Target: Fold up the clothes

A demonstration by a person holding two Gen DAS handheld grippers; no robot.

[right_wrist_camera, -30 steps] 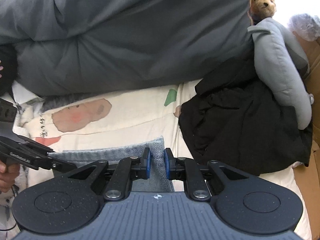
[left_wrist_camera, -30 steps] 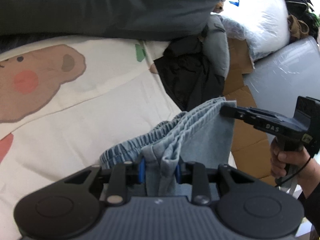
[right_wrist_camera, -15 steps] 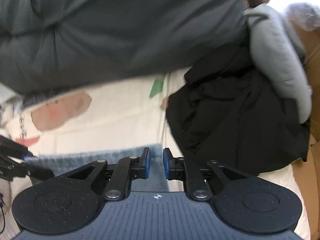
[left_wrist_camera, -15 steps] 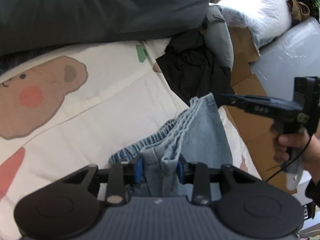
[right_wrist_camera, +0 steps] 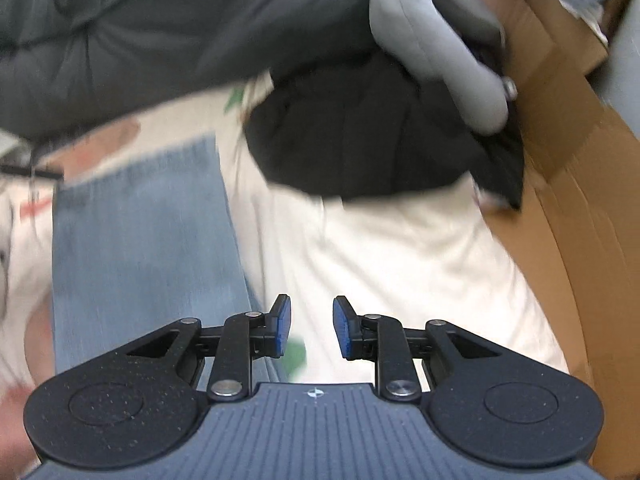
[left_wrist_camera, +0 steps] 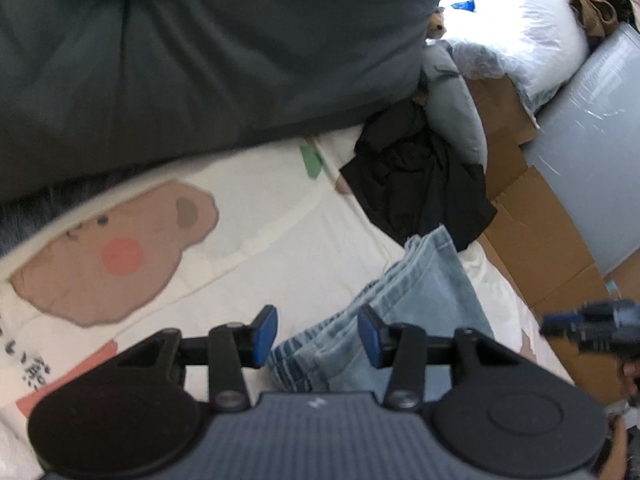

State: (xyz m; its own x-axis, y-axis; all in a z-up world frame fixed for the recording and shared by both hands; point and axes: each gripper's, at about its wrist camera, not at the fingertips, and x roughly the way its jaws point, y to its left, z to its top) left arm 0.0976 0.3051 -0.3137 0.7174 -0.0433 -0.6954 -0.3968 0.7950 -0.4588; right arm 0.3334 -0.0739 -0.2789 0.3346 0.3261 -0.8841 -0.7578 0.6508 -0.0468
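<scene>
The folded light blue jeans (left_wrist_camera: 424,300) lie on the cream bed sheet (left_wrist_camera: 280,248), waistband end near my left gripper. My left gripper (left_wrist_camera: 317,335) is open, its blue pads on either side of the waistband folds without pinching them. In the right wrist view the jeans (right_wrist_camera: 140,248) lie flat at the left, blurred by motion. My right gripper (right_wrist_camera: 312,326) is open and empty, over bare sheet (right_wrist_camera: 400,264) just right of the jeans' edge. It also shows in the left wrist view (left_wrist_camera: 592,326) at the right edge, off the jeans.
A dark grey duvet (left_wrist_camera: 200,52) fills the back. A black garment (left_wrist_camera: 416,184) and a grey pillow (left_wrist_camera: 452,104) lie at the far right of the bed. Cardboard (left_wrist_camera: 536,236) and a plastic-wrapped panel (left_wrist_camera: 592,152) stand beside the bed. The sheet carries a bear print (left_wrist_camera: 116,252).
Both grippers have opened and let go of the jeans, which now lie flat on the sheet. The right gripper has pulled away to the right; its view is blurred.
</scene>
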